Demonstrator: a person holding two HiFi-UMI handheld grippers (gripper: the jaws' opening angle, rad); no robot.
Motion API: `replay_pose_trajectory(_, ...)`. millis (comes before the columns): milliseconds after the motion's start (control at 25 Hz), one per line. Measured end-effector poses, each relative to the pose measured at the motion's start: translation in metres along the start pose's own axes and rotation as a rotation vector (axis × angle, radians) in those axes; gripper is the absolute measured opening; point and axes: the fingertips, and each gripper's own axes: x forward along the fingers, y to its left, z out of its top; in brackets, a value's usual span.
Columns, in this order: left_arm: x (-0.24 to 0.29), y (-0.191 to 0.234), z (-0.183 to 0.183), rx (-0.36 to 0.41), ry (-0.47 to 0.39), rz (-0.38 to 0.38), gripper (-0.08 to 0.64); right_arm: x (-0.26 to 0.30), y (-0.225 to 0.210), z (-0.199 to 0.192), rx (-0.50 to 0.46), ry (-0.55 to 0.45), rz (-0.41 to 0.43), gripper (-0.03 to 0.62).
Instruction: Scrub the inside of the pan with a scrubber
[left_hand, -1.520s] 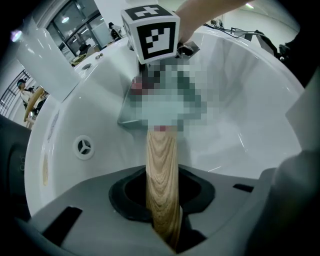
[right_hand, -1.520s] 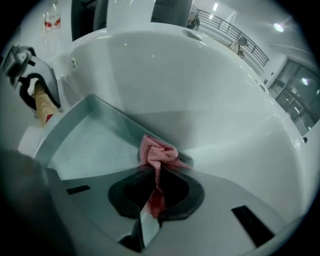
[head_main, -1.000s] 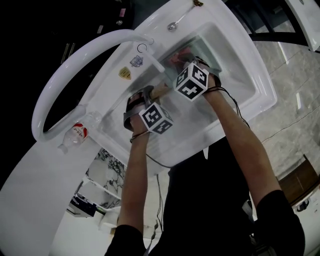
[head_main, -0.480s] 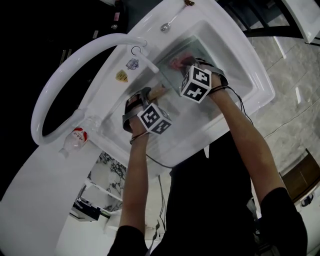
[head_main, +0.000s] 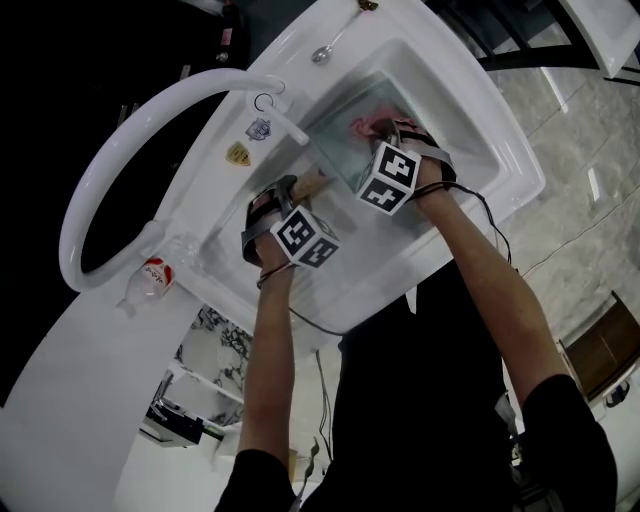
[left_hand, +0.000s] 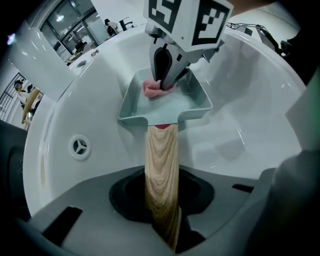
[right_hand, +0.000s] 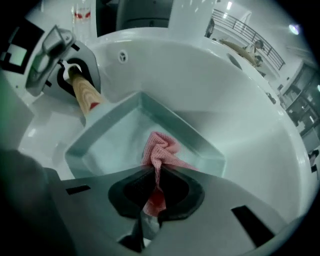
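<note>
Down in the white sink (head_main: 500, 140), the pale blue-grey square pan (head_main: 340, 135) sits with its open side up, and the pink mesh scrubber (head_main: 362, 125) lies bunched on its floor toward the far wall. From the right gripper view the scrubber (right_hand: 162, 150) rises in a crumpled fold off the pan's floor (right_hand: 115, 145) straight into the right gripper (right_hand: 157, 192), whose jaws are pinched together on the cloth, a darker red end of it showing between them. Seen from the left gripper view, that same gripper (left_hand: 162, 82) comes down from above into the pan (left_hand: 185, 107), pressing the scrubber (left_hand: 155, 89) against the bottom near the back wall, its marker cube (left_hand: 187, 22) above it. A wooden handle (left_hand: 161, 170) runs from the pan's near rim toward the left gripper (left_hand: 162, 210), and the jaws are clamped on either side of it, holding the pan by that handle. In the head view the left gripper (head_main: 300, 190) reaches in from the sink's left side and the right gripper (head_main: 385, 135) from nearer the middle, each with its marker cube (head_main: 308, 238) facing up. The sink's smooth wall (left_hand: 250, 125) curves round the pan, with a round chrome fitting (left_hand: 80, 146) set in it to the left. Beyond the sink's rim a white arched tap (head_main: 110, 170) loops over the counter, and a clear bottle with a red label (head_main: 150, 275) lies beside its base.
</note>
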Motion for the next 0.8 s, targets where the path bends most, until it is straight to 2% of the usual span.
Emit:
replay_pose_trajectory(280, 0.000, 0.001, 0.000, -0.009, 0.004, -0.003, 0.106, -0.012, 0.069, 0.044, 0.088, -0.135, 0.209, 0.044)
replay_pose_trajectory(440, 0.001, 0.002, -0.001, 0.000, 0.010, 0.002, 0.106, -0.013, 0.075, 0.042, 0.057, -0.151, 0.266, 0.044)
replay_pose_trajectory(560, 0.002, 0.001, -0.002, -0.013, 0.014, -0.012, 0.106, -0.010, 0.057, 0.023, -0.007, -0.111, 0.232, 0.044)
replay_pose_trajectory(680, 0.003, 0.002, -0.003, -0.010, 0.019, -0.006, 0.106, -0.006, 0.027, -0.005, -0.053, -0.053, 0.152, 0.044)
replay_pose_trajectory(800, 0.004, -0.002, -0.002, -0.019, 0.012, -0.020, 0.106, -0.003, -0.004, -0.034, -0.127, 0.049, 0.048, 0.044)
